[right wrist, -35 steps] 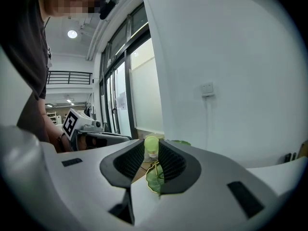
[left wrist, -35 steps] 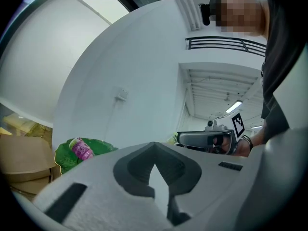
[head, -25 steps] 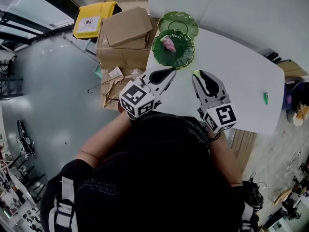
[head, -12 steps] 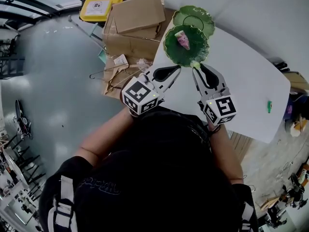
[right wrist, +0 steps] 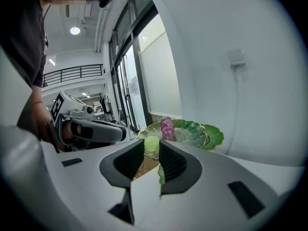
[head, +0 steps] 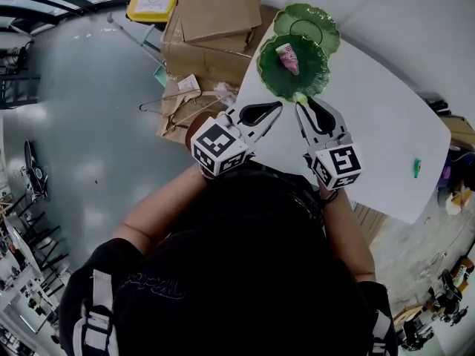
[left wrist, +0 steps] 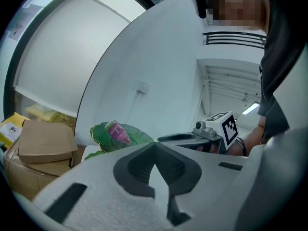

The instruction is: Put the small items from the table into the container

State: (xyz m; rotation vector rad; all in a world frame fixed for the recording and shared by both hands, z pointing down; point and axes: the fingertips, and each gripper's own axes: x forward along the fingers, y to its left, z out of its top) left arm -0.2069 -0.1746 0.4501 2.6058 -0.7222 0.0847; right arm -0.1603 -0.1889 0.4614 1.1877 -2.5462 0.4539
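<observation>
Pink item (head: 287,58) lies in near green leaf dish (head: 312,74), overlapping second green dish (head: 326,22) behind. Yellow-green piece (right wrist: 151,145) pinched in right gripper (head: 303,104) jaws at dish's near rim. Small green item (head: 416,167) on bench (head: 371,124), well apart.

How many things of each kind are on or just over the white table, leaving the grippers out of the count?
Green plates: 2, nearer and farther
Pink item on the nearer plate: 1
Yellow-green item held in the right gripper: 1
Small green item lying apart toward the table's right edge: 1
Total: 5
</observation>
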